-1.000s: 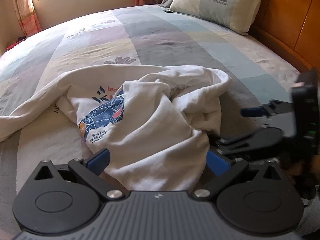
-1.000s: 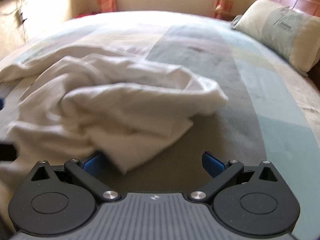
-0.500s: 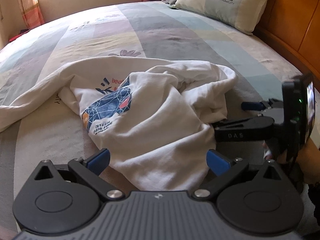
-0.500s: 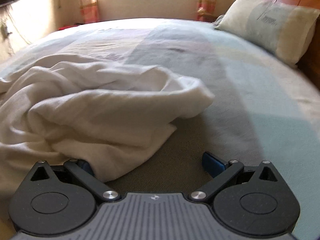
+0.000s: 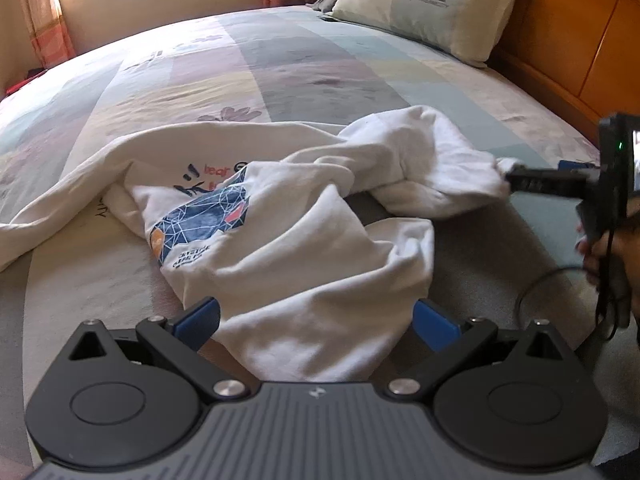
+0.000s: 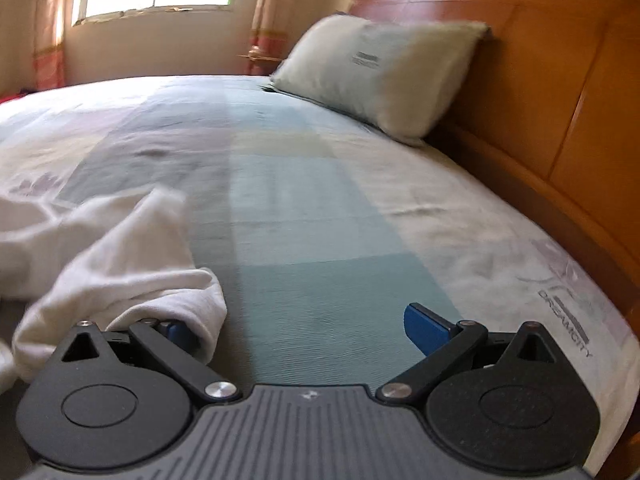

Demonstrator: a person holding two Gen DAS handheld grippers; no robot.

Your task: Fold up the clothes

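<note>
Crosswise, rumpled white shirt (image 5: 304, 240) (hem nearest) between spread left tongs (image 5: 316, 320); right tongs (image 6: 304, 328) spread.

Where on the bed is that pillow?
In the left wrist view the pillow lies at the far right end of the bed, against the wooden headboard, well beyond the crumpled white shirt.

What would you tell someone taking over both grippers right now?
Left gripper: open, low over the near hem of the crumpled white printed T-shirt, gripping nothing.
Right gripper: open; a sleeve-like end of the shirt lies over one finger, not pinched.
The shirt sits bunched on the pastel patchwork bedspread, blue graphic partly showing.
Done: no fold visible.
Left: spread it flat, then fold.
</note>
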